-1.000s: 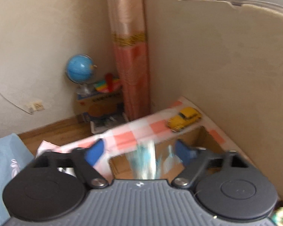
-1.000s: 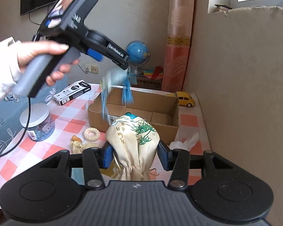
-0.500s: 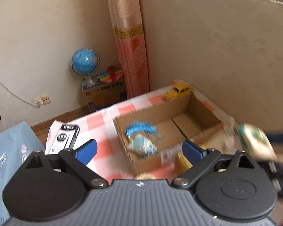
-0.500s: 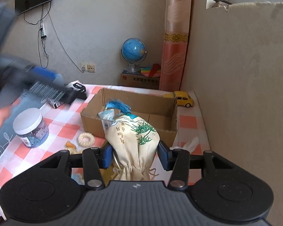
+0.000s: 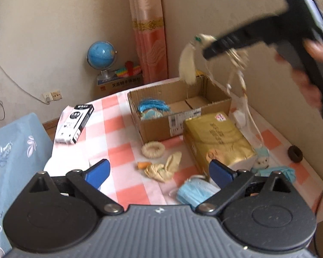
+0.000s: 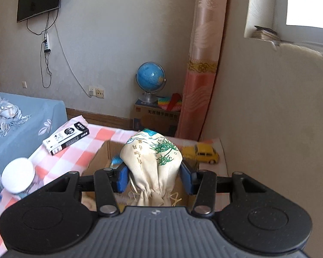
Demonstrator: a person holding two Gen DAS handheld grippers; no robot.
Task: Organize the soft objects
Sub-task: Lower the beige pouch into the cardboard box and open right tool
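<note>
right gripper [image 6: 154, 179] clamped on the cream drawstring pouch [image 6: 152, 161], pads squeezing its sides just above the cinched neck, so the bag hangs bunched and won't slip; in the left view it's up in the air over the far side of the cardboard box [image 5: 178, 109], cords trailing down; looks like a carry to drop it in; box sits open-topped mid-table as the collection bin; blue tassel thing [image 5: 152, 108] is already inside at the left end; left gripper [image 5: 159, 173] empty, jaws spread wide, nothing between them; it points down at the loose soft stuff on the checked cloth [image 5: 116, 133]: beige rag [image 5: 164, 168], blue face mask [image 5: 196, 191], woven ring [image 5: 153, 149]; likely lining up the next pick; gold tissue pack [image 5: 217, 142] sits touching the box front, crowding access to the mask
</note>
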